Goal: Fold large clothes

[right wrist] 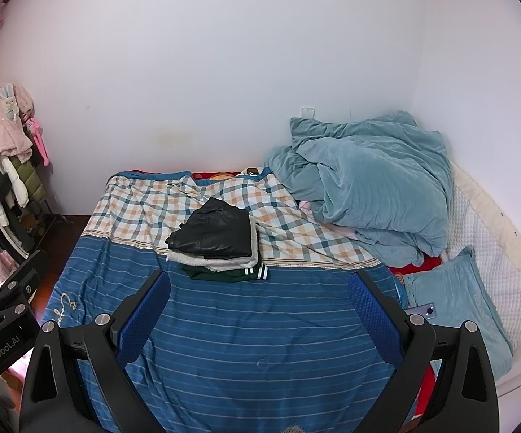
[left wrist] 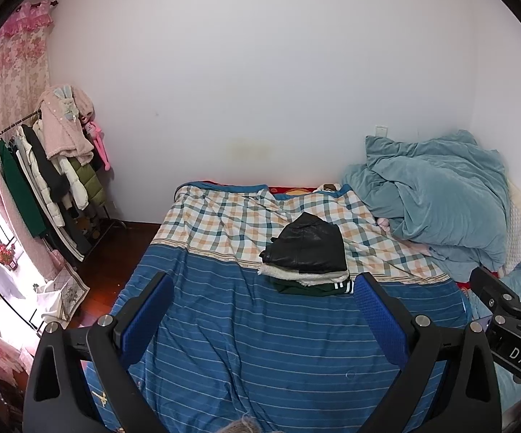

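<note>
A bed covered by a blue striped and plaid checked sheet point(right wrist: 224, 342) carries a stack of folded clothes topped by black leather point(right wrist: 217, 240) at centre, a rumpled teal blanket point(right wrist: 376, 187) at two o'clock, and a teal pillow point(right wrist: 455, 303) at three o'clock.

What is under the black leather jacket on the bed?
The black leather jacket tops a folded stack: beneath it a white fleecy garment, then a dark green one with white stripes. Only their edges show; anything else between the layers is covered.
</note>
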The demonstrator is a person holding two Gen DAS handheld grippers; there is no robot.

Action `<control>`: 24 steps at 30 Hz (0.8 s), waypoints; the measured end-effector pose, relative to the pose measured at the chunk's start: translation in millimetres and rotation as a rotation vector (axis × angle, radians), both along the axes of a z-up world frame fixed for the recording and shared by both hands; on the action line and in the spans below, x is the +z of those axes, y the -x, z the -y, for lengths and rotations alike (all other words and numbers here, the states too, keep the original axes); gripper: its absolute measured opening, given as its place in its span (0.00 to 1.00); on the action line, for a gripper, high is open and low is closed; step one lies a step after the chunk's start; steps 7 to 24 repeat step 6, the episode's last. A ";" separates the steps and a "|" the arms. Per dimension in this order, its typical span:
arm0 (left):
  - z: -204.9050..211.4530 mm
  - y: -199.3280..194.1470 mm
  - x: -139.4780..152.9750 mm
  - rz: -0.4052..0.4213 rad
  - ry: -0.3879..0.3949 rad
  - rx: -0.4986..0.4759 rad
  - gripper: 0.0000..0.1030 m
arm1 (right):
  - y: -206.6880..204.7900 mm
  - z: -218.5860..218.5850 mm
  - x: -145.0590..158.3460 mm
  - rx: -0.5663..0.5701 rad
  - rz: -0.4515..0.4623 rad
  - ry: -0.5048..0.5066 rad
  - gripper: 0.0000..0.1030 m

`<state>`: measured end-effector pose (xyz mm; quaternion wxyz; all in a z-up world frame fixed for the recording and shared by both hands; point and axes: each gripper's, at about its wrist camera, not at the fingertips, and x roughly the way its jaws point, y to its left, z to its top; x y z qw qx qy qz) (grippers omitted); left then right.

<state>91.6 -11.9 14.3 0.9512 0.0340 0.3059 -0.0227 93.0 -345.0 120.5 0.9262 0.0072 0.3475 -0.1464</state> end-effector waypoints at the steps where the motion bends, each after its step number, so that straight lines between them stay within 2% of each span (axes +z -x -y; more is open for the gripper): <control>1: 0.1 0.3 -0.2 0.000 0.000 0.000 0.99 | -0.2 -0.3 0.2 0.000 0.001 -0.002 0.97; 24: 0.1 0.2 1.0 0.005 0.002 0.001 0.99 | 1.6 -3.1 2.0 0.002 0.001 -0.002 0.97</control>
